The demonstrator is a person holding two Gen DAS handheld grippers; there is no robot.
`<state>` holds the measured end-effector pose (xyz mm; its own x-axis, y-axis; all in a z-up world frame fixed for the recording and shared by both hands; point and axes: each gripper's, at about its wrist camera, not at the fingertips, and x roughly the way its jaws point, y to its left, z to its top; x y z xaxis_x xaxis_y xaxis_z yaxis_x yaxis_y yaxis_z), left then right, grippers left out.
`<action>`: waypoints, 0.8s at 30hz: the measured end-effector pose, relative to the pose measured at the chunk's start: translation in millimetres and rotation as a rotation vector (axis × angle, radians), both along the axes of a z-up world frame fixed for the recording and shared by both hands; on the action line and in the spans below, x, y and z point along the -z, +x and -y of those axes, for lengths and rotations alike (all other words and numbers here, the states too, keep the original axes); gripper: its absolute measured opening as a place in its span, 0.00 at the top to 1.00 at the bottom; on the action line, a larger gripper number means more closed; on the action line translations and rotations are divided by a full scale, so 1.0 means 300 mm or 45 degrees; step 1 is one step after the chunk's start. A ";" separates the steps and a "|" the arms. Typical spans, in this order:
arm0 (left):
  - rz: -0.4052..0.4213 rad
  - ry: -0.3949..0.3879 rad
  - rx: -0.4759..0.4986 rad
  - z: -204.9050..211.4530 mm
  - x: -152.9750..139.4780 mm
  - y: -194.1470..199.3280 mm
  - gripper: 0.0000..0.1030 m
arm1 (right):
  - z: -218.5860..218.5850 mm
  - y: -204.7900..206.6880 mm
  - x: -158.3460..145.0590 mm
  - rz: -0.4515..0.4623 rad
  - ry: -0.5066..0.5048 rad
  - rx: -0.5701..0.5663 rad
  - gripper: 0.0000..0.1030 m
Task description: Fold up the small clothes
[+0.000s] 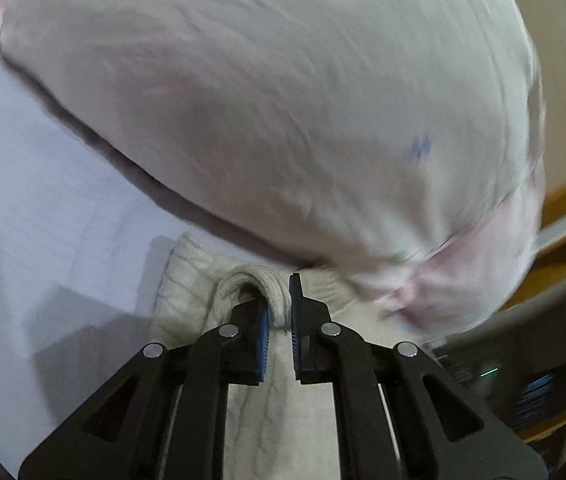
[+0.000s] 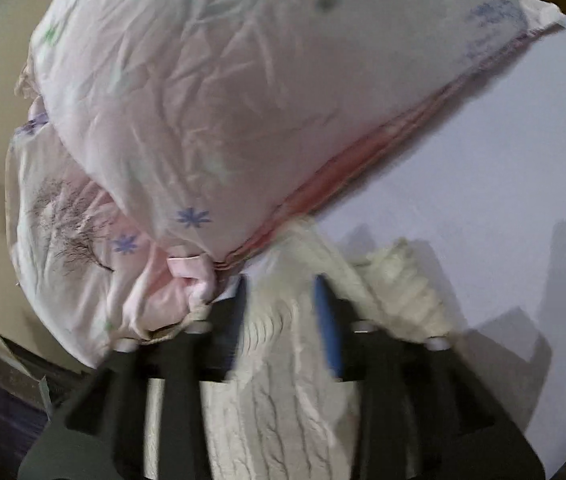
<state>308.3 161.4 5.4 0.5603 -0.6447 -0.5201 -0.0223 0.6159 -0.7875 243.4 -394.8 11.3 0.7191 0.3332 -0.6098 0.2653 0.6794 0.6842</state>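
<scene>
Knitwear (image 1: 187, 280) lies just before a big pillow (image 1: 267, 100) on sheet (image 1: 23, 184).

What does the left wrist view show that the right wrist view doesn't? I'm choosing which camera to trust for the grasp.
Only the left wrist view is sharp: the left hand-held gripper pinches a rolled edge of the cream knit garment.

Only the right wrist view shows the pillow's bare-tree print; the right hand-held gripper is blurred, with knit between its fingers.

Both show the pink pillow and white sheet.
</scene>
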 end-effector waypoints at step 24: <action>-0.161 0.193 0.000 0.015 0.074 -0.228 0.81 | -0.196 -0.070 -0.122 0.142 -0.317 -0.242 0.14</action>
